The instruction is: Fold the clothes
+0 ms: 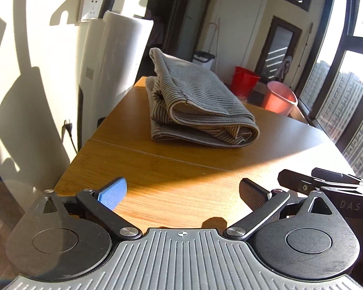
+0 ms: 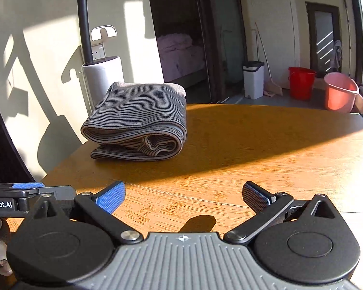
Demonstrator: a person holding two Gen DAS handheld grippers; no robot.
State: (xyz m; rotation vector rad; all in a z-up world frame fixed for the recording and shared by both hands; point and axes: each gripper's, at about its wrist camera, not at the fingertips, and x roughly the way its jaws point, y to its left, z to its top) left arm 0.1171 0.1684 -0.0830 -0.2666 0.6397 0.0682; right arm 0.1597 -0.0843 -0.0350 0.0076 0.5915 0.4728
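A grey garment with thin dark stripes point(image 1: 200, 106) lies folded in a thick bundle on the far part of the wooden table point(image 1: 181, 169). It also shows in the right wrist view point(image 2: 140, 120), at the table's far left. My left gripper point(image 1: 184, 195) is open and empty, low over the near table edge, well short of the garment. My right gripper point(image 2: 184, 197) is open and empty too, beside the left one. Part of the right gripper point(image 1: 326, 186) shows at the right of the left wrist view, and the left gripper point(image 2: 24, 195) at the left of the right wrist view.
A white appliance point(image 1: 113, 55) stands against the wall left of the table, with a wall socket point(image 1: 92, 4) above it. On the floor beyond are a red bucket point(image 2: 301, 82), a pink bucket point(image 2: 340, 91) and a white bin point(image 2: 253, 78). Windows run along the right.
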